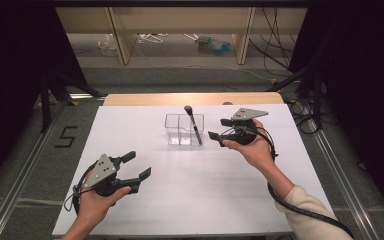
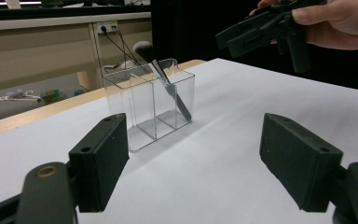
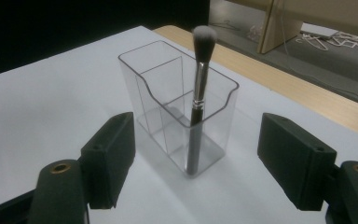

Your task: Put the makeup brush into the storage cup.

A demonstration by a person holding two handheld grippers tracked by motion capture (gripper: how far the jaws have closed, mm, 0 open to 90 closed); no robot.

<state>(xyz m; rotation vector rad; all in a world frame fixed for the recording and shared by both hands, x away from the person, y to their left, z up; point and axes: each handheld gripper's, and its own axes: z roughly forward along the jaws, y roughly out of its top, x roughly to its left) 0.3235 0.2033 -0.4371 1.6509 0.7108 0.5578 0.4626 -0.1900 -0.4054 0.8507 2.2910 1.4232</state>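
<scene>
High view: clear organizer (image 1: 179,131) sits at table (image 1: 130,130) centre, makeup brush (image 1: 193,125) leaning in its right compartment, bristles toward 12 o'clock. Right gripper (image 1: 219,130) hovers at the organizer's 3 o'clock, jaws released, nothing between. Left gripper (image 1: 139,165) at 7 o'clock, low over the table, jaws spread, empty.

Left gripper view: right hand (image 2: 340,23) raised at 1 o'clock, clear of the table.

Right gripper view: brush ferrule rests against the organizer's scooped rim.
</scene>
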